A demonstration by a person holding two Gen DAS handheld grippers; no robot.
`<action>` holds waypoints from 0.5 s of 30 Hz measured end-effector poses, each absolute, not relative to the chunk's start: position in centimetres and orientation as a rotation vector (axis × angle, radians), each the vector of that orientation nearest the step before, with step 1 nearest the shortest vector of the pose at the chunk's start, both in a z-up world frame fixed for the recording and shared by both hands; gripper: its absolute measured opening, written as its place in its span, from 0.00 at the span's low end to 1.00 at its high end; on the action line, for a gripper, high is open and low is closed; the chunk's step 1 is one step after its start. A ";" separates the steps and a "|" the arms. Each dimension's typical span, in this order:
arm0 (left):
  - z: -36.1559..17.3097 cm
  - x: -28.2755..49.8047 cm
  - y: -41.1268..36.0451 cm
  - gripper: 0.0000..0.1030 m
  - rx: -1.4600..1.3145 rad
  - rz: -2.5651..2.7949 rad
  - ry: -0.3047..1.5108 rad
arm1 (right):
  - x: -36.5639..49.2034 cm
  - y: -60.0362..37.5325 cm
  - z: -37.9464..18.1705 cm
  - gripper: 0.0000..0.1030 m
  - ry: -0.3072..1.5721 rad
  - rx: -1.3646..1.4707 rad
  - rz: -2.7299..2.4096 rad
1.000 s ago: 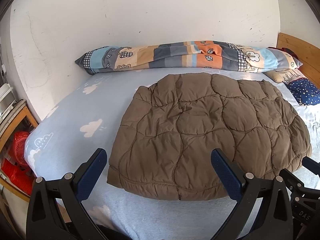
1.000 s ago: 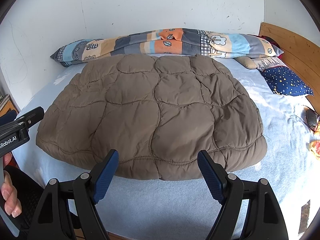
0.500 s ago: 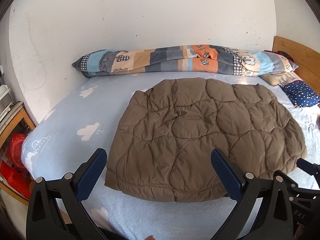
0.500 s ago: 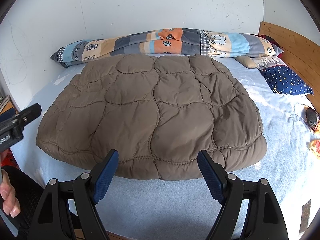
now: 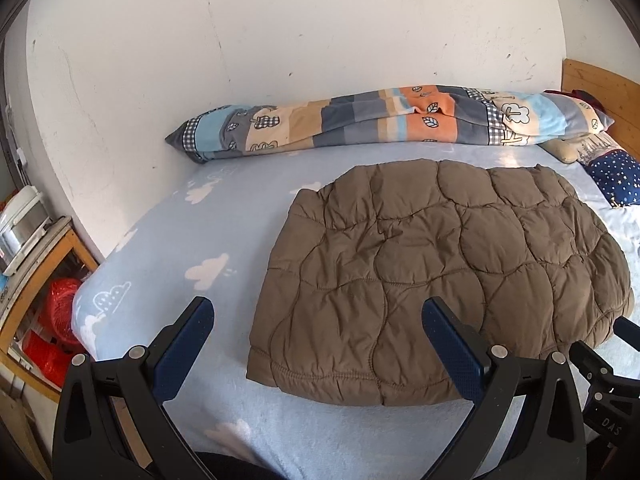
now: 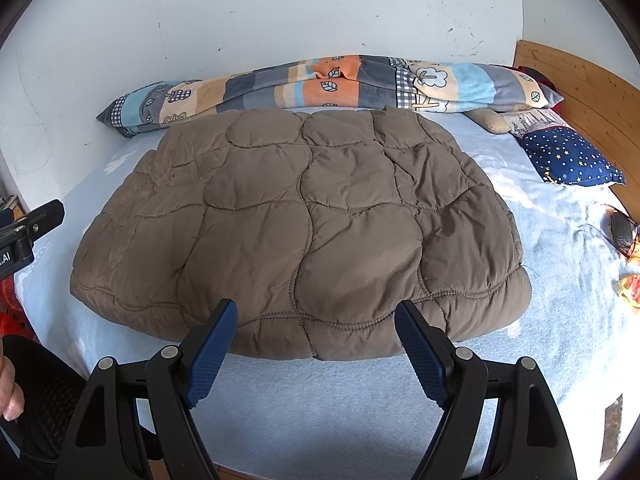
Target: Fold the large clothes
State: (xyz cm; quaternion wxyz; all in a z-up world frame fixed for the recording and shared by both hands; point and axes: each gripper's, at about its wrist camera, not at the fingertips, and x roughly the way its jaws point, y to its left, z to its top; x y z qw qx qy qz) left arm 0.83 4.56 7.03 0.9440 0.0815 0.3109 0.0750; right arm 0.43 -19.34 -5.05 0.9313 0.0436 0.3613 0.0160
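A brown quilted jacket [image 5: 432, 276] lies folded into a compact block on the light blue bed sheet [image 5: 192, 240]; it also shows in the right wrist view [image 6: 304, 224]. My left gripper [image 5: 318, 336] is open and empty, held above the bed's near edge in front of the jacket's near left corner. My right gripper [image 6: 316, 340] is open and empty, held just in front of the jacket's near hem. Neither gripper touches the jacket. The left gripper's body shows at the left edge of the right wrist view [image 6: 28, 224].
A rolled patchwork blanket [image 5: 392, 124] lies along the wall behind the jacket. A navy star pillow [image 6: 568, 156] and the wooden headboard [image 6: 580, 80] are at right. A wooden shelf with red items [image 5: 48, 300] stands left of the bed. Small objects [image 6: 622, 232] lie at the sheet's right edge.
My left gripper has drawn back and turned left, so the jacket sits farther right and lower in its view. The right gripper has barely moved. The jacket has not moved.
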 end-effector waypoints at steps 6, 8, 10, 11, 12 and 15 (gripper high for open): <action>7.2 0.7 4.8 1.00 0.159 0.158 0.632 | 0.5 -19.3 -5.1 0.82 0.742 0.091 0.030; 7.2 0.7 4.7 1.00 0.162 0.163 0.630 | 0.5 -19.3 -5.1 0.82 0.741 0.090 0.031; 7.3 0.7 4.9 1.00 0.152 0.155 0.637 | 0.6 -19.3 -5.1 0.82 0.740 0.091 0.031; 7.3 0.7 4.9 1.00 0.152 0.160 0.639 | 0.6 -19.3 -5.2 0.82 0.739 0.091 0.029; 7.2 0.7 4.9 1.00 0.164 0.179 0.639 | 0.6 -19.3 -5.2 0.82 0.738 0.091 0.028; 7.3 0.7 4.9 1.00 0.170 0.189 0.634 | 0.6 -19.4 -5.2 0.82 0.737 0.092 0.021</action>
